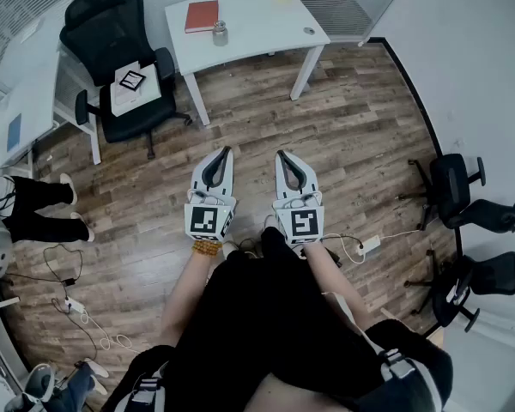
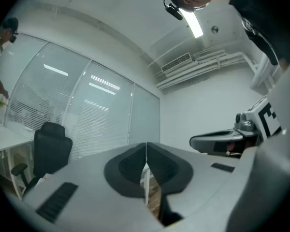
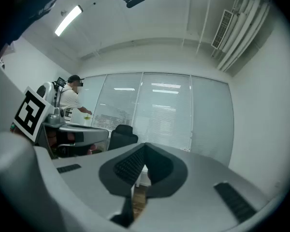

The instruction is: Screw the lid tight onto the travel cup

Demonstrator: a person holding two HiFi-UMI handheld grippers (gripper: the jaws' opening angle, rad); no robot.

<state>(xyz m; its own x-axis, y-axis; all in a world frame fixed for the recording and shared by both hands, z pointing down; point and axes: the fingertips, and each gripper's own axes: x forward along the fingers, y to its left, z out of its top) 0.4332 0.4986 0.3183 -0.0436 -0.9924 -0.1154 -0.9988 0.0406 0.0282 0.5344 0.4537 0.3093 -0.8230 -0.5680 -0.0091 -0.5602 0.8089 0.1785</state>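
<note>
Head view: left gripper (image 1: 225, 154) and right gripper (image 1: 281, 156), jaws pressed together and empty, hover over the floor (image 1: 352, 127); the travel cup (image 1: 220, 33) stands on the far desk (image 1: 257, 15). Best approach first, then spread the jaws.

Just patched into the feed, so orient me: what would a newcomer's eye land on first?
The left claw and right claw, both shut and empty, hang side by side over the wood floor. Beyond them a white table carries a red book and a small metal cup, with a black office chair at its left.
</note>
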